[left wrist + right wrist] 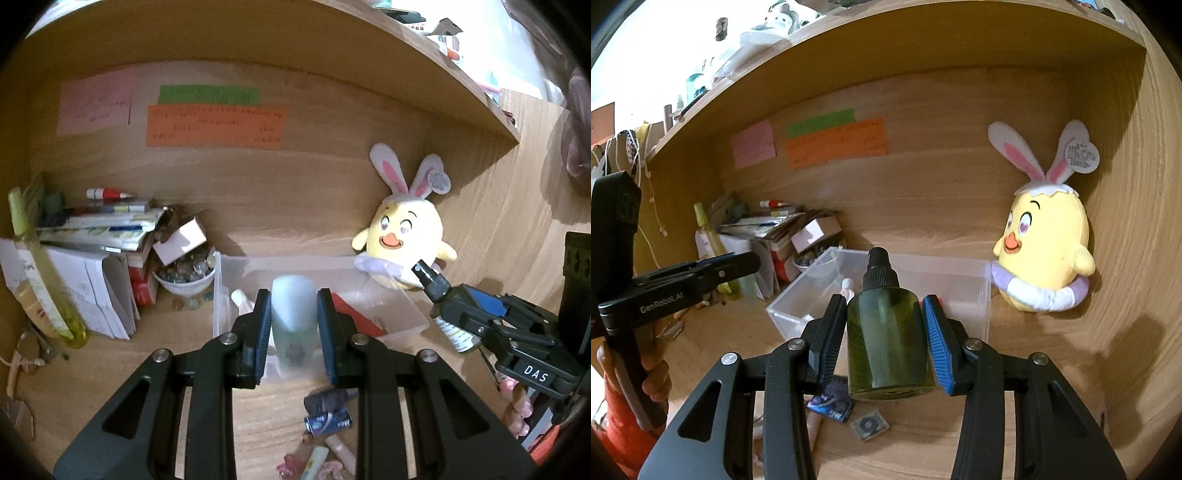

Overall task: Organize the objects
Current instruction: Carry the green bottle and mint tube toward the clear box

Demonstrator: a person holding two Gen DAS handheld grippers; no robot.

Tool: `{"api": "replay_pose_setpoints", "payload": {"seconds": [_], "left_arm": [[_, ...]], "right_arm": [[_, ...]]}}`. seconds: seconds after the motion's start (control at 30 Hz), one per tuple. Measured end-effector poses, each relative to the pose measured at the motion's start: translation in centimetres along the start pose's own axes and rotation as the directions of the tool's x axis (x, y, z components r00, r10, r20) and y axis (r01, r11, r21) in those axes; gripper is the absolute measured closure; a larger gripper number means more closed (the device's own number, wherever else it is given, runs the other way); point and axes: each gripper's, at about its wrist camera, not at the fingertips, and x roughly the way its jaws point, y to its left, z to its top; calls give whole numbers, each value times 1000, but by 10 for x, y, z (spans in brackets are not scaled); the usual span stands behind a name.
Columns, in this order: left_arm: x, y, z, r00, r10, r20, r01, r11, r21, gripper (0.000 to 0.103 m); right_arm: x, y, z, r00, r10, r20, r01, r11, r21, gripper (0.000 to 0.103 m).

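Near: left gripper [294, 325] clamped on a pale frosted bottle [293, 314], held over the near edge of the clear plastic bin [406, 314]. Right gripper [886, 332] clamped on a dark green spray bottle [886, 343] with black nozzle, upright, just near of the same bin [982, 295]. Small items, including a blue packet [831, 404], lie on the wooden desk [923, 443] below. Far left: a stack of books [107, 229] and a bowl of marbles [184, 275]. Far right: yellow chick plush [1045, 254] with rabbit ears against the side wall. Back wall: orange note [216, 125].
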Motion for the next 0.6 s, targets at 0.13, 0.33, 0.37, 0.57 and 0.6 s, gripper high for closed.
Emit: {"api": "replay_pose_setpoints", "payload": {"seconds": [0.13,0.33,0.37,0.57,0.6], "left_arm": [[10,0,5,1000,13,1,-13,1000,3,79],[29,3,10,1000,11,-26,-12,1000,-18,79],[32,4,10,999,10,-31,-10,1000,-20,79],[48,5,9,999,16,-51,-17,1000,-24,79],[51,6,8,998,16,-57,-17,1000,-25,79]], "right_arm": [[6,-3,8,1000,-6,6,6,1000,-8,64],[20,-6,18,1000,-25,6,25,1000,-20,64],[22,-7,20,1000,-27,6,27,999,-23,64],[42,-10,24,999,-34,-21,33,999,-31,64],[47,-11,24,999,-29,-29,28,999,-29,64]]}}
